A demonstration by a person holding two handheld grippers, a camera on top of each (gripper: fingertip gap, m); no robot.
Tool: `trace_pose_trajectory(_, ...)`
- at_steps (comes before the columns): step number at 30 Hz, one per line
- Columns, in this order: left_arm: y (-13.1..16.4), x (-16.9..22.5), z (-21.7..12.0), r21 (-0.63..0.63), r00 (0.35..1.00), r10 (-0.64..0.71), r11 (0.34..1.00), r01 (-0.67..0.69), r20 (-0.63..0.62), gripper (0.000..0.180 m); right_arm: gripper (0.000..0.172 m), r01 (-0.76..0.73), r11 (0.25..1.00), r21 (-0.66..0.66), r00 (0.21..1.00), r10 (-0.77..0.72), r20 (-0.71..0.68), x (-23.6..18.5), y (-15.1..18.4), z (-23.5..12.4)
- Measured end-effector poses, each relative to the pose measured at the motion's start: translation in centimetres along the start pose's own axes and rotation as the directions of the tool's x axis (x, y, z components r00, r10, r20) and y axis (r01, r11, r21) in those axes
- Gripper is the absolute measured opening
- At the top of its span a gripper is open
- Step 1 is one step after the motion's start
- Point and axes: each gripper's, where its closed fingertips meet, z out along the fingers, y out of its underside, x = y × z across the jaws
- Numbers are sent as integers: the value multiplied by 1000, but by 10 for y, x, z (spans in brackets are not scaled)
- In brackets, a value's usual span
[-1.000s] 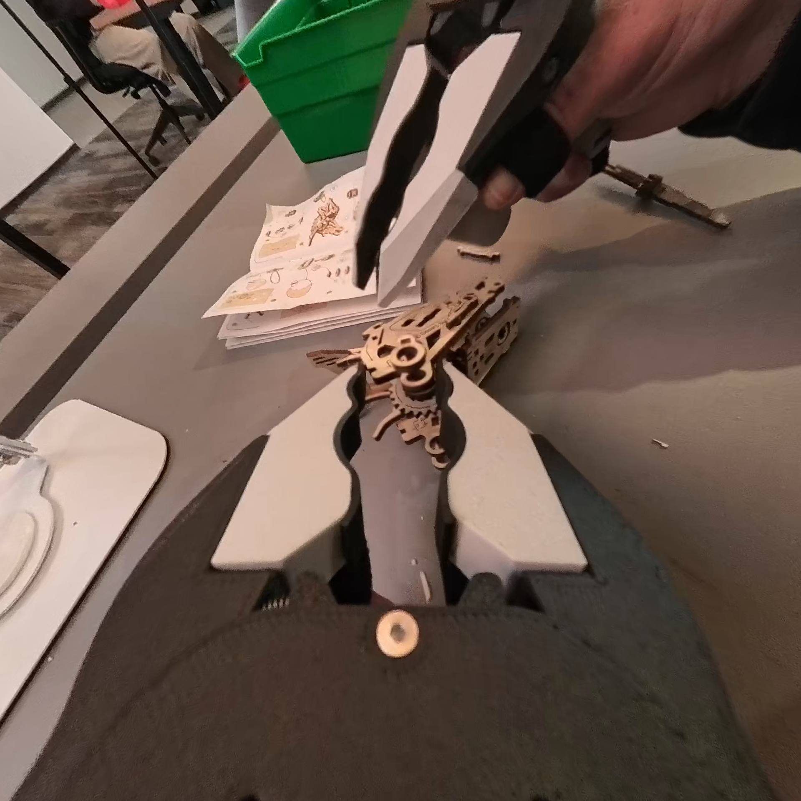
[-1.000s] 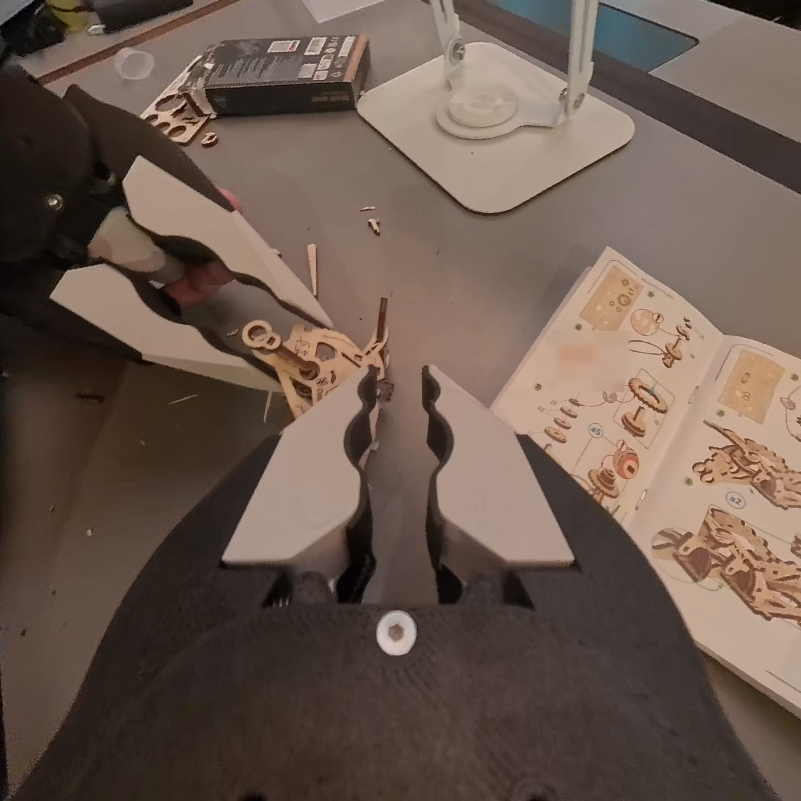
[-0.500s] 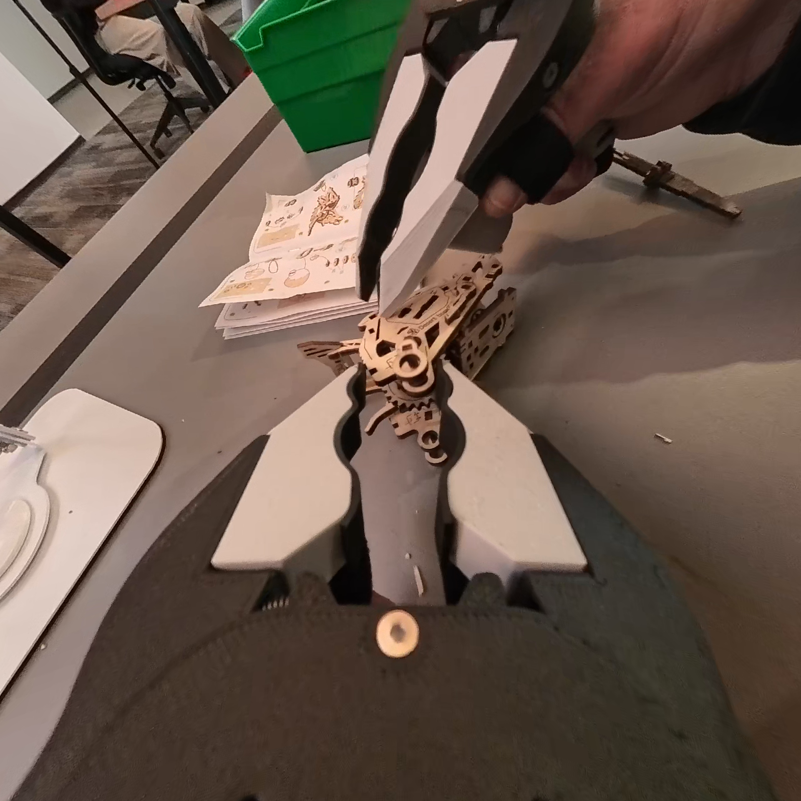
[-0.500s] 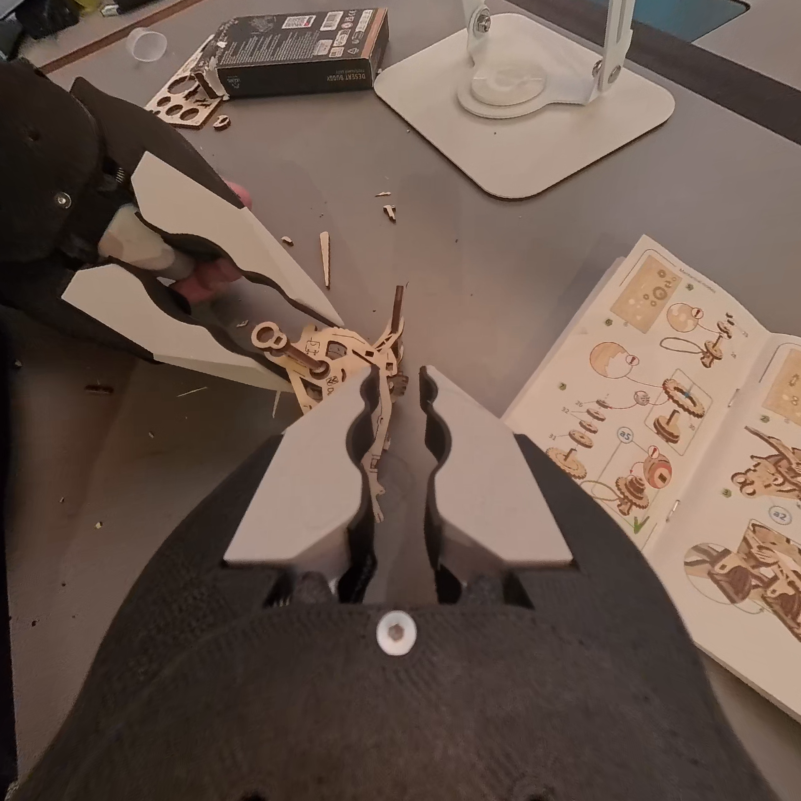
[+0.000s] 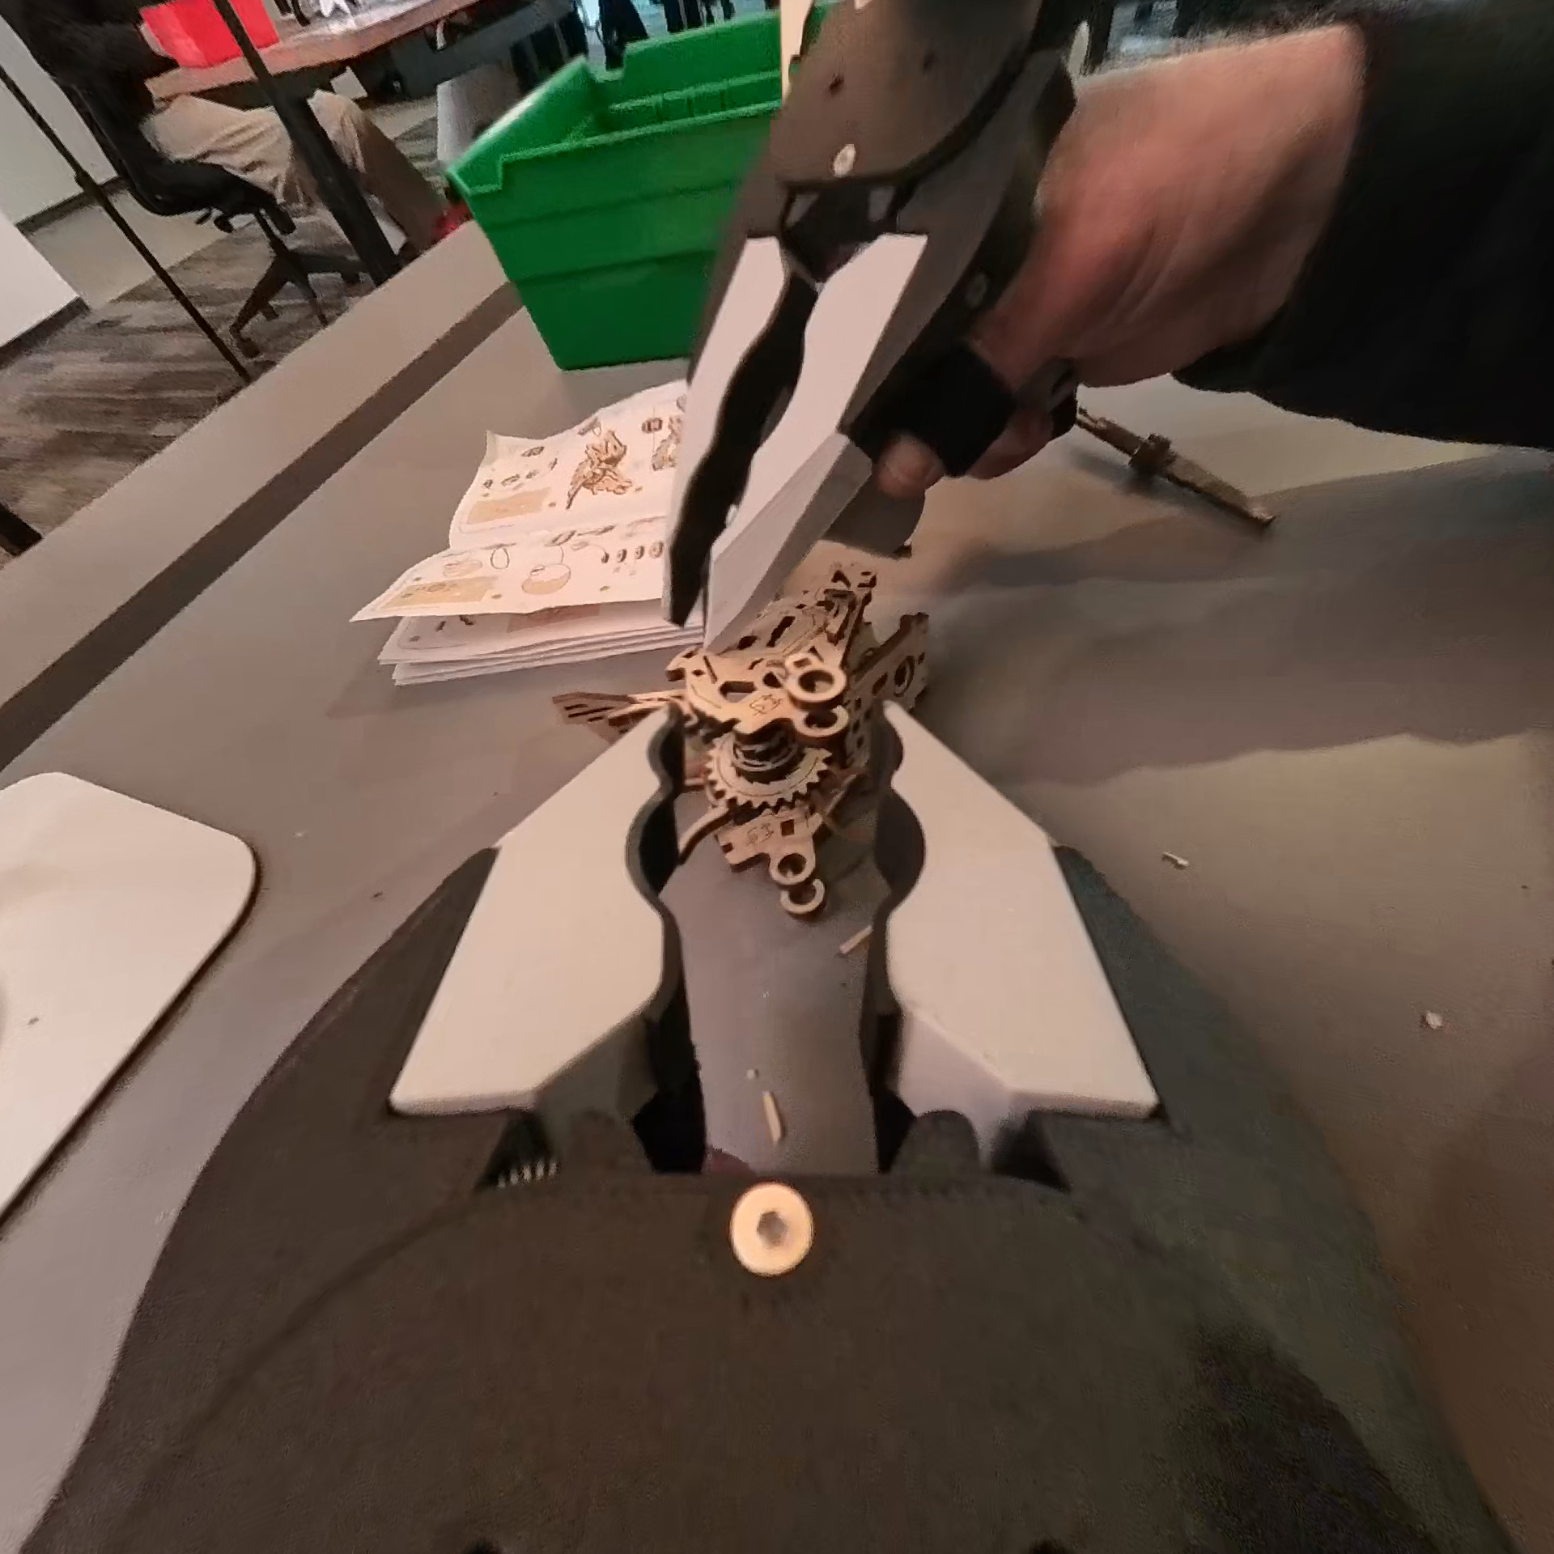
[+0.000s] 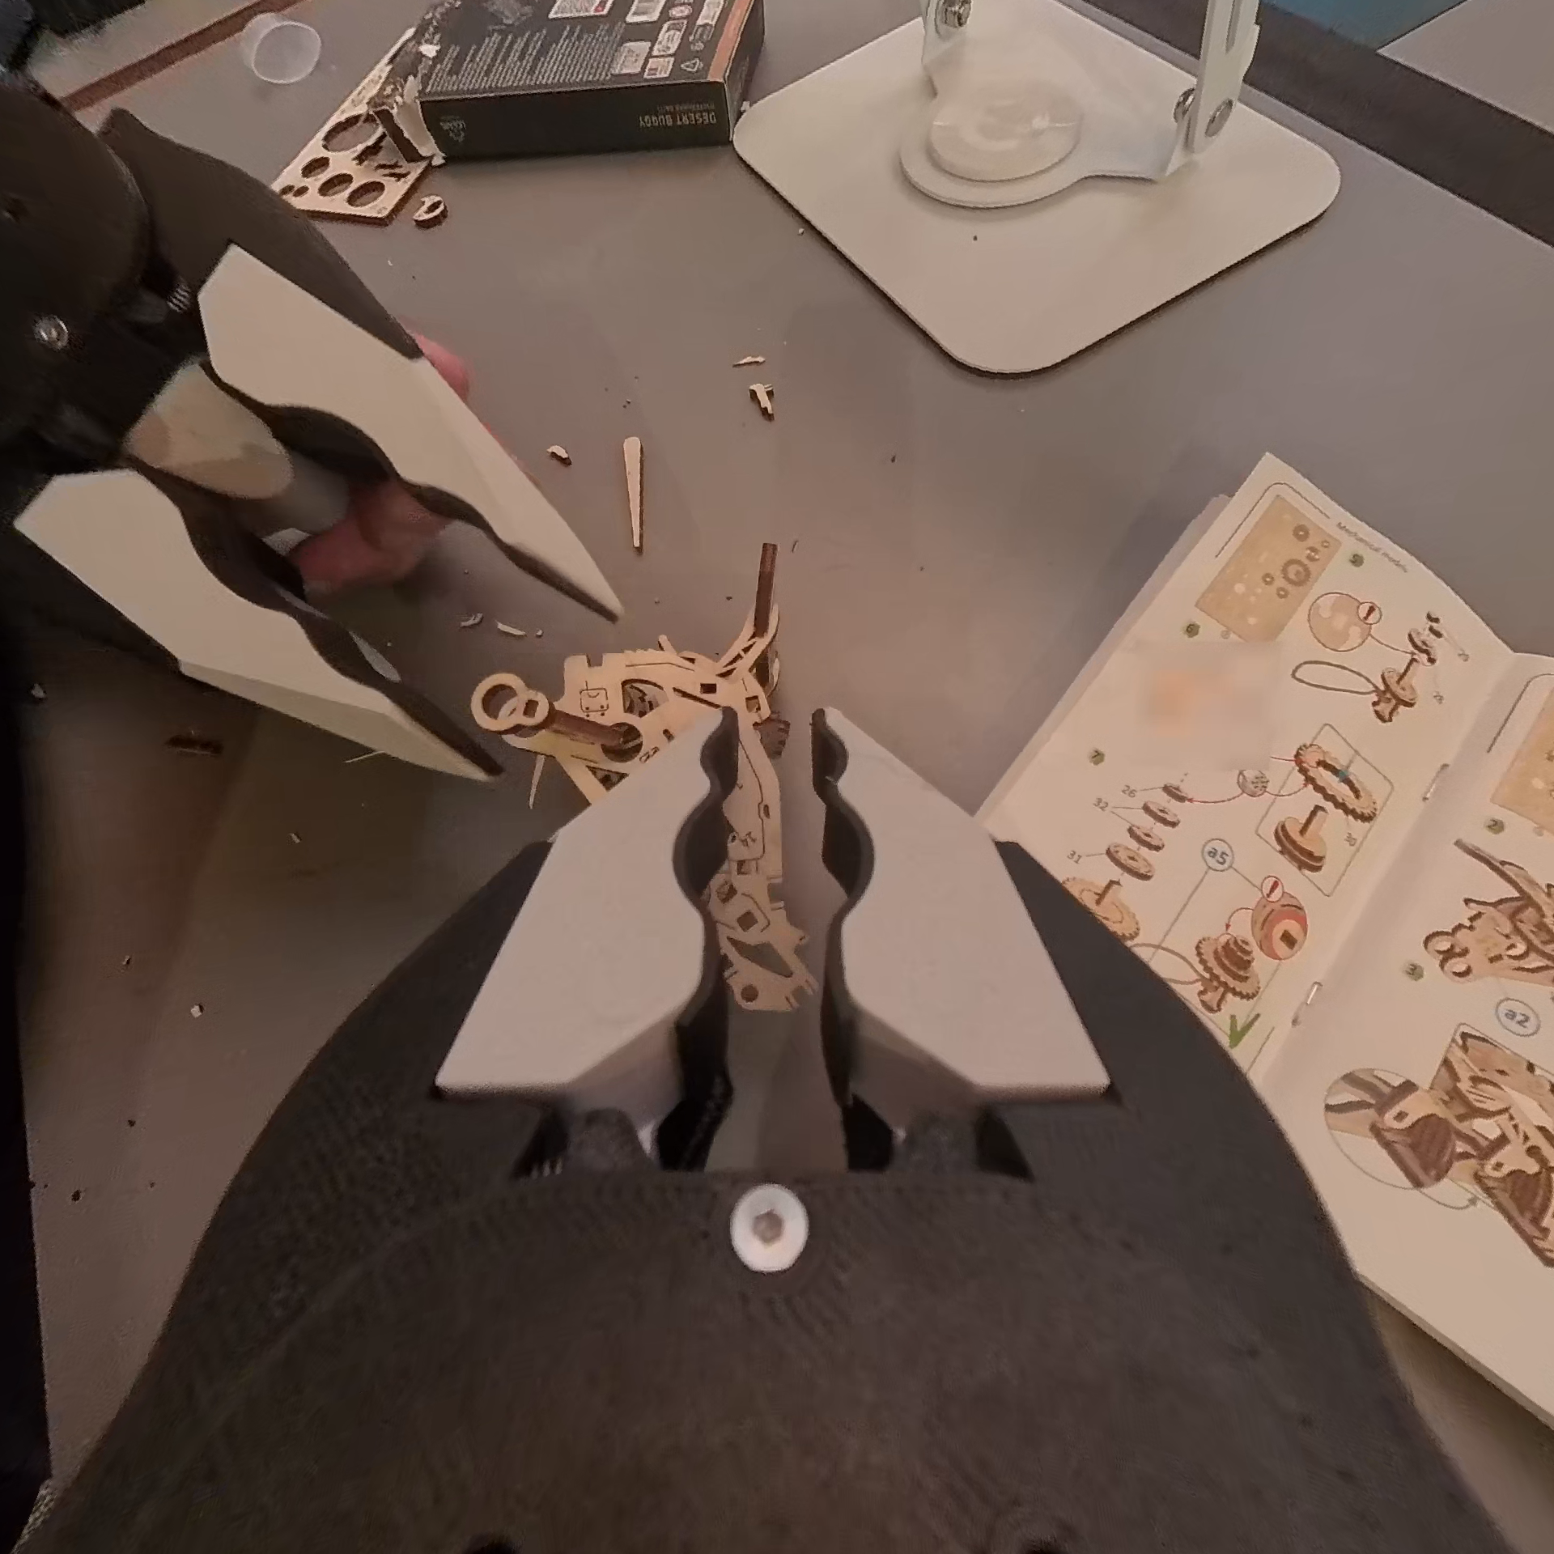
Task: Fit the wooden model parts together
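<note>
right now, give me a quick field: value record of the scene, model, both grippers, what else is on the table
model: wooden gear assembly resting on the grey table
left gripper: jaws spread, model between the fingers, gap visible on both sides
right gripper: tips at the model from above, jaws narrowly apart; grip unclear
booklet: open instruction pages beside the model
stand: white base at the far edge
box: dark kit box with a punched wooden sheet
bin: green

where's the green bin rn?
Left wrist view, top centre: green bin at the table's far edge, behind the instruction booklet, left of the right gripper.
</note>
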Motion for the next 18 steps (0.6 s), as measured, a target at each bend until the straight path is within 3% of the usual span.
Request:
trace_pose_trajectory(5, -17, -23, -12, 85, 987, -158, 983, 161, -42, 27, 14, 6, 1000, 0, 1000, -6, -4, -1, 0, 1)
trace_pose_trajectory(12, 5, -28, 10, -29, 961, -264, 965, 262, -83, 26, 14, 7, 1000, 4, 1000, -7, -15, -1, -1, 1)
trace_pose_trajectory(18, 9, -28, 12, -37, 948, -304, 953, 302, -91, 24, 13, 13, 1000, 10, 1000, -13, -24, -1, -2, 2)
